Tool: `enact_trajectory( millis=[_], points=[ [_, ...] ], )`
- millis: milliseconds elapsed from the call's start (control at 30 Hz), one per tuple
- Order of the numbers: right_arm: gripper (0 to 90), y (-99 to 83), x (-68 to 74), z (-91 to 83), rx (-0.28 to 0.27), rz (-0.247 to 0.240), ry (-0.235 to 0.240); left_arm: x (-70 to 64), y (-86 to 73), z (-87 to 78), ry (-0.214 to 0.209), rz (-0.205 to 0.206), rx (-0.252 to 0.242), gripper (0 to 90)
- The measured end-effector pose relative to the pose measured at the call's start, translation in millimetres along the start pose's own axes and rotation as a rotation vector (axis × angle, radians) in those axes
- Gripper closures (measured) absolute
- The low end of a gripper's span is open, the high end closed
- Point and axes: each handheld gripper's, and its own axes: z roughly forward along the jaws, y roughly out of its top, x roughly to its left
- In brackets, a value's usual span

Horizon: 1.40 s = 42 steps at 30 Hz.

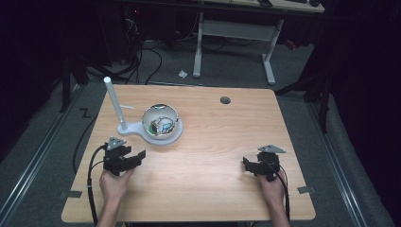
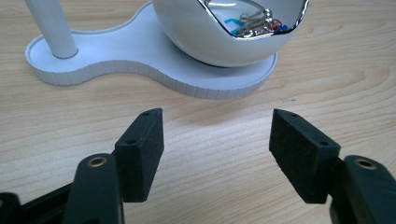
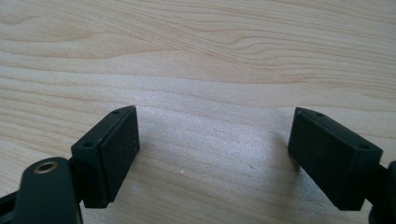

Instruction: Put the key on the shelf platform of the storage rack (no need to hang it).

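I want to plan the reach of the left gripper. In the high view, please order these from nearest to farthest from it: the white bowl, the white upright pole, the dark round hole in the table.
From the left gripper:
1. White upright pole: its foot stands just beyond the gripper, on the white base.
2. White bowl: on the same base, beyond and to the right; close to the pole's foot in distance.
3. Dark round hole: far right, near the table's far edge.

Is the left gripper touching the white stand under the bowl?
Apart. The left gripper view shows bare table between the open left gripper and the white stand.
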Motion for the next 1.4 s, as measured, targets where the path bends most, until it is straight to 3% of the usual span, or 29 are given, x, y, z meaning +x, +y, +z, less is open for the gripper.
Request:
enact_trajectory(
  millis=[533,867,1133,1233,1400],
  points=[
    [16.6,0.0,0.1,-0.1,0.000,0.001,0.000,-7.1,-16.9,17.1,0.020,0.019,0.044,35.7],
    [16.6,-0.1,0.2,-0.2,0.001,0.001,-0.001,-12.4,-26.7,27.9,0.055,0.062,0.061,35.7],
    [16.6,-0.1,0.2,-0.2,0.002,0.001,-0.001,-19.6,-32.8,38.9,0.107,0.130,0.088,35.0],
    [16.6,-0.1,0.2,-0.2,0.002,0.001,-0.001,-22.7,-37.0,41.0,0.114,0.139,0.052,33.6],
    [16.7,-0.1,0.2,-0.2,0.002,0.001,-0.001,-23.4,-37.9,40.4,0.119,0.134,0.052,32.4]
  ],
)
